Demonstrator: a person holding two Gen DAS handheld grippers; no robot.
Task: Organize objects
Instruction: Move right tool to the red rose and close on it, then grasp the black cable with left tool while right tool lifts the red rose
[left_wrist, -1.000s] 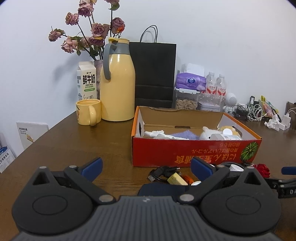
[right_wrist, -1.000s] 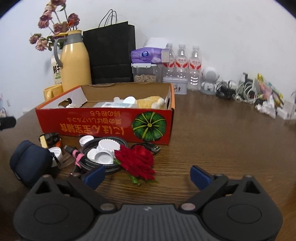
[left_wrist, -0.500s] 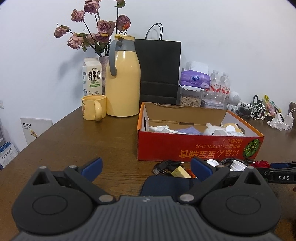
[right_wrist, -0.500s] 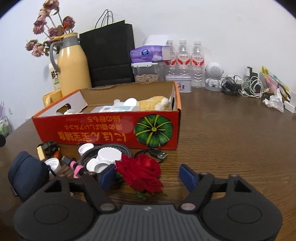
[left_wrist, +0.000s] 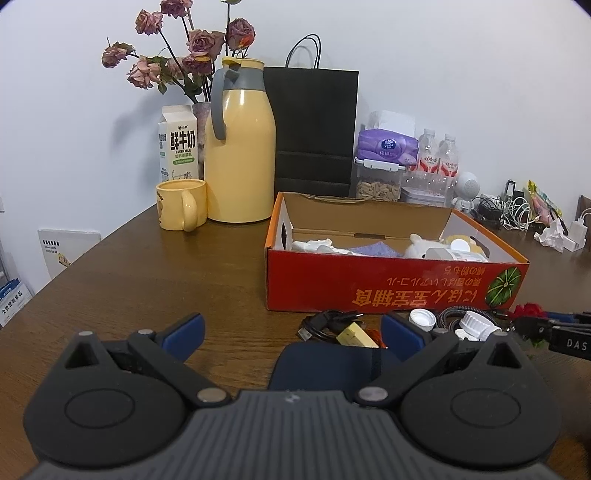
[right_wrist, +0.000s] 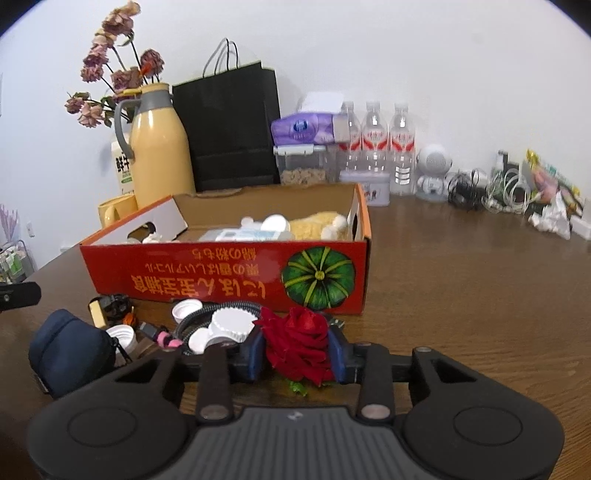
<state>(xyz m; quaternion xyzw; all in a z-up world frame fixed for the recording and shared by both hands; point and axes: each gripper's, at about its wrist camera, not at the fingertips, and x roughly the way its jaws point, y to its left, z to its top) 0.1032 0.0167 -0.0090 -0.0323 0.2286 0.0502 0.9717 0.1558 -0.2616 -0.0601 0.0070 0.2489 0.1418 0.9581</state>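
A red cardboard box (right_wrist: 221, 273) with a pumpkin print stands open on the wooden table and holds a plush toy (right_wrist: 321, 223) and other items; it also shows in the left wrist view (left_wrist: 391, 291). My right gripper (right_wrist: 297, 350) is shut on a red rose (right_wrist: 299, 339) just in front of the box. My left gripper (left_wrist: 291, 332) is open over a dark blue pouch (left_wrist: 325, 363), which also lies at the left in the right wrist view (right_wrist: 68, 352). White caps (right_wrist: 231, 325), a black cable (left_wrist: 325, 323) and a yellow block (left_wrist: 356, 334) lie before the box.
A yellow thermos (left_wrist: 240, 147), yellow mug (left_wrist: 181, 205), milk carton (left_wrist: 177, 144), dried flowers and black paper bag (left_wrist: 314, 129) stand behind the box. Water bottles (right_wrist: 388, 144), tissues, a small white robot figure (right_wrist: 434, 171) and tangled cables (right_wrist: 498, 188) line the back right.
My right gripper moved forward onto the rose and closed on it. The left gripper stayed open and rose slightly above the pouch.
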